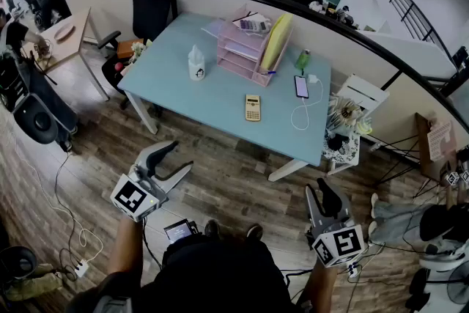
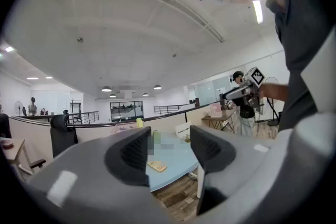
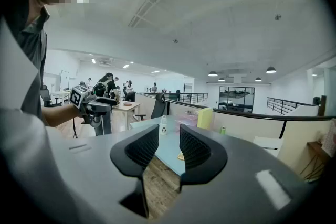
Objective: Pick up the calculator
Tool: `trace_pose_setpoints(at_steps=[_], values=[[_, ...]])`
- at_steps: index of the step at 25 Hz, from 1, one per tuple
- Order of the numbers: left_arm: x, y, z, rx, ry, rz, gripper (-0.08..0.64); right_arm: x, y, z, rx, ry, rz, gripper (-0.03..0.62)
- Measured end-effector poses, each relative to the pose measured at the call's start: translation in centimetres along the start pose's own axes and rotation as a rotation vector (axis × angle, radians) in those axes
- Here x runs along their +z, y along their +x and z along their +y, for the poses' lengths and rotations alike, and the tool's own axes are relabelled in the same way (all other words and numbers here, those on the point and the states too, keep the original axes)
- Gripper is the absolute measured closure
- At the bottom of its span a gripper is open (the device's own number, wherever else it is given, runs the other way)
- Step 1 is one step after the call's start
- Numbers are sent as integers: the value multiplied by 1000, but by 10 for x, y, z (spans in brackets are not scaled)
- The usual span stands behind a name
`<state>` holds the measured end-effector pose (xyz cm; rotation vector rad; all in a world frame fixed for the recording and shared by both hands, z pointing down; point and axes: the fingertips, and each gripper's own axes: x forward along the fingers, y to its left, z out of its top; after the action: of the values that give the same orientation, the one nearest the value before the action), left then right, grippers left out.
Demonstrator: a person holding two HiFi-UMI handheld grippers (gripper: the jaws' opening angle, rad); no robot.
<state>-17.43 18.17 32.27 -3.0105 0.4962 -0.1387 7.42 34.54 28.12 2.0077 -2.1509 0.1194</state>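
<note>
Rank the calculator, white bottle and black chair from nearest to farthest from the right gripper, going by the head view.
From the right gripper:
1. Calculator, near the middle of the table.
2. White bottle, on the table's left part.
3. Black chair, beyond the table's far left corner.

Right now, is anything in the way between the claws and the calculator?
Nothing visible. The calculator lies alone on the table's bare part; the left claw and right claw hover over open floor short of it.
</note>
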Motion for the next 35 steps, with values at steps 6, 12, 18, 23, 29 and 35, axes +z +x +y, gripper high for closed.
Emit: trace_pose_setpoints(at_steps=[6,12,18,23,29,35], values=[[-2,-7,5,-11,-26,-8,287,2,3,8,-5,-1,3,488],[-6,-5,7,-27,-36,-15,287,5,8,12,-14,-9,10,488],[-12,-3,12,-38,-53,-17,287,6,10,17,-19,-16,21,488],[-18,6,12,-47,-67,-10,287,6,13,11,-23,1,18,488],[-24,20,15,-41,-83,16,287,4,31,-2,1,27,8,479],[-23,38,24,-4,-95,39,287,5,67,-22,63,49,-4,474]])
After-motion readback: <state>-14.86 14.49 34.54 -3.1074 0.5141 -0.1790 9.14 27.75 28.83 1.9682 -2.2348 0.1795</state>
